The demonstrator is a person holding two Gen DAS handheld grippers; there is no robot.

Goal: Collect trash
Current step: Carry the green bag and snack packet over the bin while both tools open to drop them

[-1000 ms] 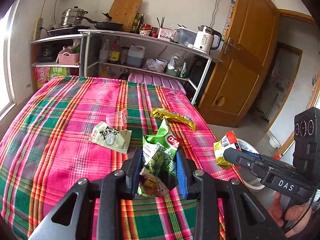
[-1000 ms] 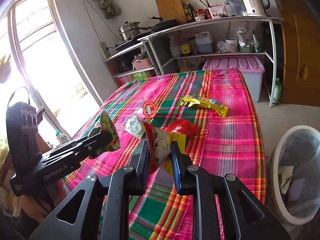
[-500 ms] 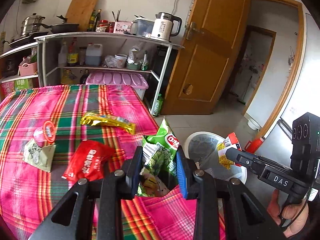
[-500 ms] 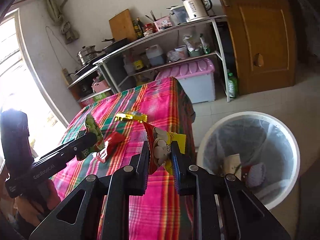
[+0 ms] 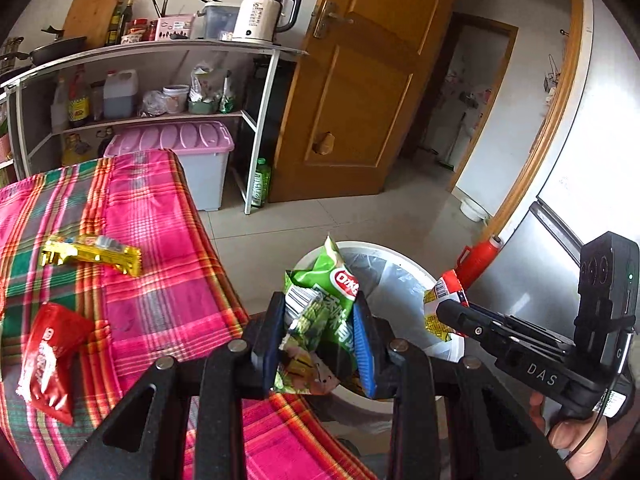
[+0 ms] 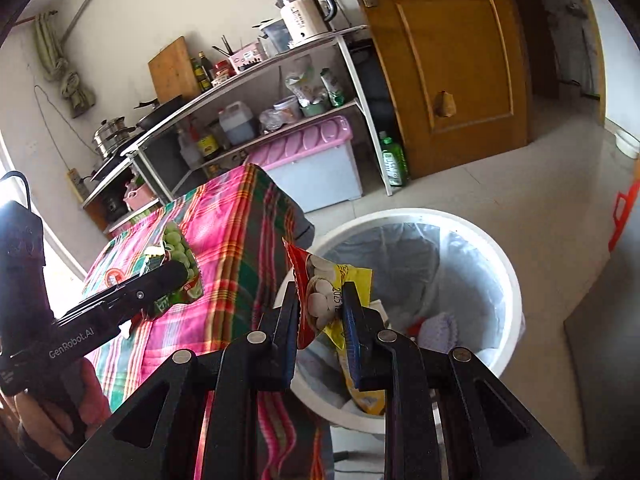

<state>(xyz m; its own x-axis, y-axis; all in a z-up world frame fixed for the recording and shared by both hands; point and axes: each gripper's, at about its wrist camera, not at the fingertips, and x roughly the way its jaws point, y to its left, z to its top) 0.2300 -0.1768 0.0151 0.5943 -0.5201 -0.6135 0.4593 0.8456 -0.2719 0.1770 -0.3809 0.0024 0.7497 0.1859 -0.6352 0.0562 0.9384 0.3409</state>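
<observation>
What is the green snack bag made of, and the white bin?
The green snack bag looks like thin, glossy plastic film: it crinkles and shines in the left gripper. The white bin seems hard, smooth plastic, lined with a thin, see-through, wrinkly bag.

Bench cloth: plaid, pink with green, orange and yellow stripes.
Snack bag: green, red-and-white logo.
Second bag: red and yellow, white balls printed.
Wrapper: gold foil.
Packet: red, white lettering.
Bin: white, clear bluish liner.
Left hand-held gripper: black, blue pads.
Right hand-held gripper: black, blue pads.
Door: orange-brown wood.
Storage box: grey, pink lid.
Kettle: white, black handle.
</observation>
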